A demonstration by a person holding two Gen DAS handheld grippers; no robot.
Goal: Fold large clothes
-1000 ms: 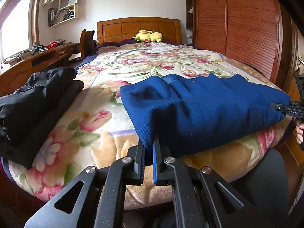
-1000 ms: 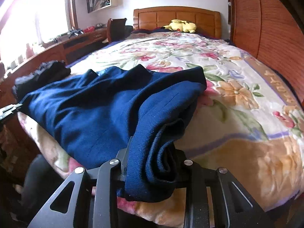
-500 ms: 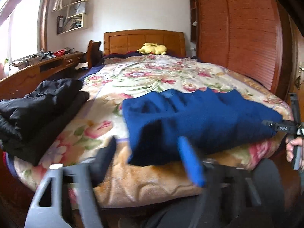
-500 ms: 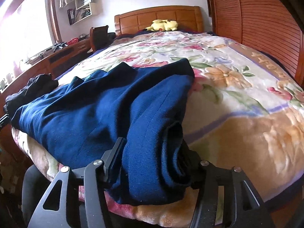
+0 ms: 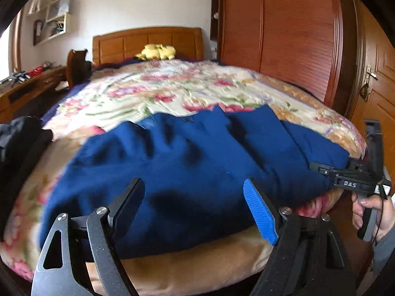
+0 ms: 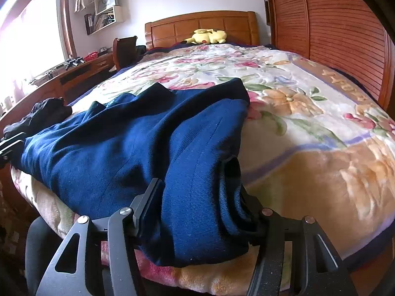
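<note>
1. Left gripper (image 5: pixel 192 206) is spread wide with nothing between its fingers; a black finger stands on one side and a blue-padded finger (image 5: pixel 259 212) on the other.
2. Blue sweater (image 5: pixel 192 162) lies just ahead of and below the left gripper, flat on the bed's near end, with its front hem hanging a little over the edge.
3. Left wrist view is motion-blurred, so I cannot tell whether the left fingertips touch the cloth.
4. Right gripper (image 6: pixel 197 202) is partly spread, with a thick folded roll of the sweater (image 6: pixel 138 148) sitting between its fingers.
5. Both right fingers lie against the roll's sides; whether they actually press it I cannot tell.
6. From the right gripper, the rest of the sweater spreads ahead and to the left across the floral blanket (image 6: pixel 308 128).
7. Person's hand (image 5: pixel 370 212), far right of the left gripper, holds the handle of the right gripper (image 5: pixel 345 175) at the sweater's right end.
8. Black clothes (image 5: pixel 17 148) sit piled far left of the left gripper, beside the sweater but apart from it.
9. Same black pile (image 6: pixel 47 113) shows ahead-left of the right gripper, beyond the sweater.
10. Yellow plush toy (image 6: pixel 207 37) lies far ahead of both grippers at the wooden headboard (image 6: pixel 200 24).
11. Wooden wardrobe (image 5: pixel 284 37) stands ahead-right of the left gripper, along the bed's side.
</note>
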